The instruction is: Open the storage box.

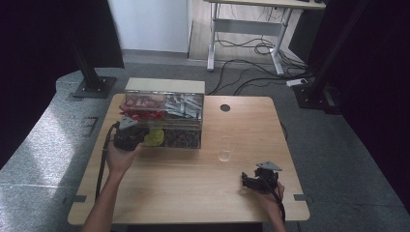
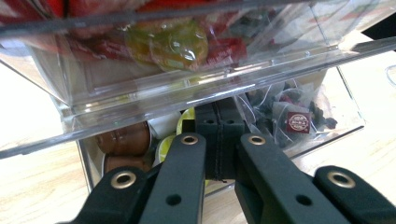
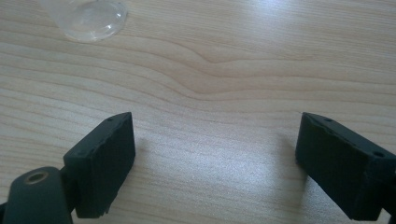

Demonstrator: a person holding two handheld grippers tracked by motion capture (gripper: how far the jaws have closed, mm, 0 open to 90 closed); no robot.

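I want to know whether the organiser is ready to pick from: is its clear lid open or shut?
Open. In the left gripper view the lid stands raised above the front compartments, with capsules and tea bags exposed beneath; the shut left tool is under its edge.

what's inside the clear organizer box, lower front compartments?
In the clear organizer box, the lower front compartments hold brown and yellow-lidded capsules and tea bags. The shut left gripper and the raised clear lid hide the rest.
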